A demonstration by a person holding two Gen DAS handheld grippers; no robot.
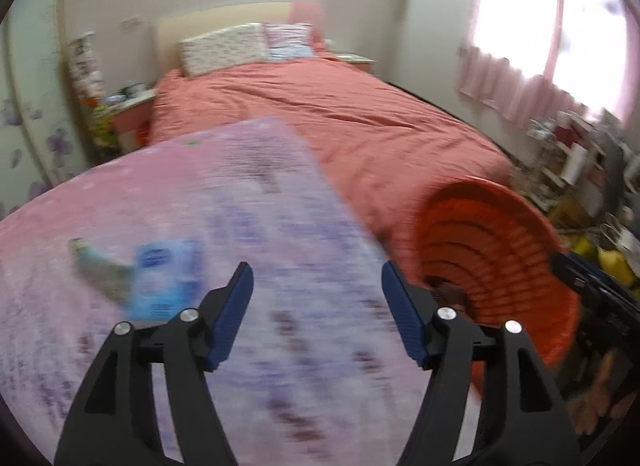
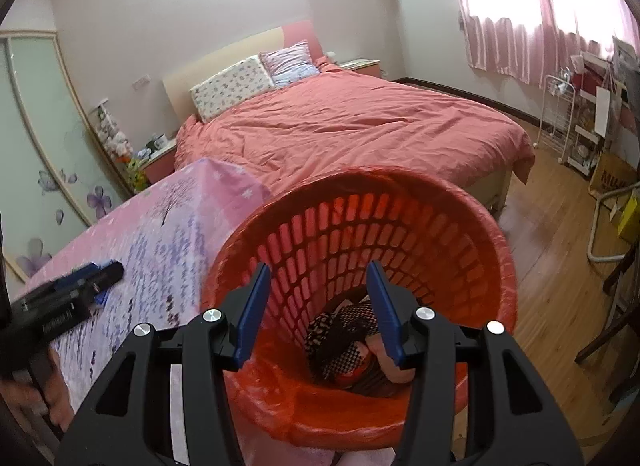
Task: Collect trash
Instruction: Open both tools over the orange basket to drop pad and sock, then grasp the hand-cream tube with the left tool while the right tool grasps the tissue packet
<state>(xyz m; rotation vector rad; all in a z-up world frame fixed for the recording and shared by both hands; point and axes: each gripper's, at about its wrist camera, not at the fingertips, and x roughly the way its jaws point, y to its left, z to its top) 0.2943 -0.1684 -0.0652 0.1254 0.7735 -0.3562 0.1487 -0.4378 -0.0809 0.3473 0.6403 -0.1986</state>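
1. Trash sits on the pink floral tabletop (image 1: 280, 225): a blue packet (image 1: 164, 278) touching a crumpled greyish wrapper (image 1: 100, 266), both blurred.
2. Left tool (image 1: 317, 286) hangs above the cloth, right of the packet, jaws wide with nothing between them.
3. Right tool (image 2: 318, 294) hangs over the red basket (image 2: 492, 250), jaws apart and empty.
4. Inside the basket lies checkered and dark-netted rubbish (image 2: 344, 330).
5. Behind stands a bed (image 2: 340, 129).
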